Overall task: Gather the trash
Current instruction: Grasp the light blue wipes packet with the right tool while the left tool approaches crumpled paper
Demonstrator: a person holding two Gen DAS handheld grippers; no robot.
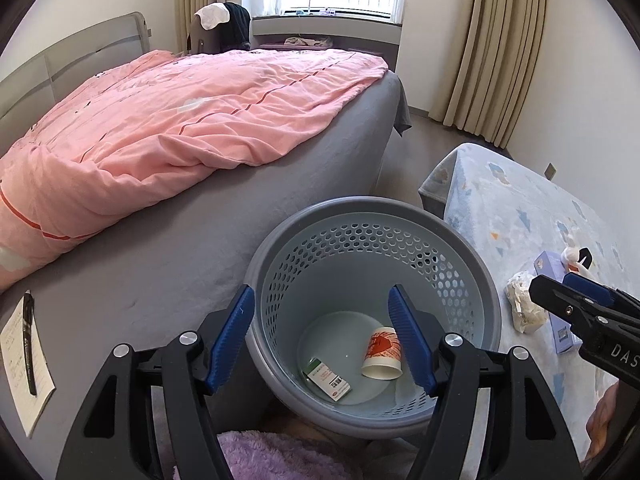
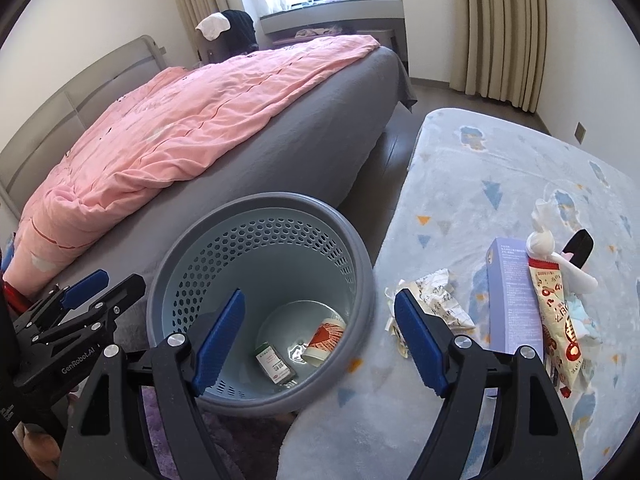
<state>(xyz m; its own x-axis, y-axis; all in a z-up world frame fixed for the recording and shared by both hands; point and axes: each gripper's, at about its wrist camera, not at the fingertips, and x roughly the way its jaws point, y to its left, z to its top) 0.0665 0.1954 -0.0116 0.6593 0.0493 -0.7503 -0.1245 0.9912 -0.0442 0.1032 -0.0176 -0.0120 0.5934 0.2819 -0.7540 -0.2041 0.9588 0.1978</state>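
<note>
A grey perforated trash basket (image 1: 490,280) (image 2: 360,256) stands between the bed and a covered table. Inside lie a paper cup (image 1: 383,354) (image 2: 325,340) and a small green-and-white box (image 1: 329,379) (image 2: 275,365). My left gripper (image 1: 326,342) is open and empty above the basket; it also shows at the left of the right wrist view (image 2: 102,280). My right gripper (image 2: 320,340) is open and empty over the basket's right rim. Crumpled paper (image 2: 440,300) (image 1: 524,304), a lilac box (image 2: 514,300), a snack wrapper (image 2: 560,320) and white tissue (image 2: 544,240) lie on the table.
A bed with a pink duvet (image 1: 180,120) fills the left. A notepad with a black pen (image 1: 28,360) lies on its grey sheet. The table wears a pale blue patterned cloth (image 2: 500,160). A black clip (image 2: 580,246) lies beyond the tissue. Purple fuzzy fabric (image 1: 272,456) is below.
</note>
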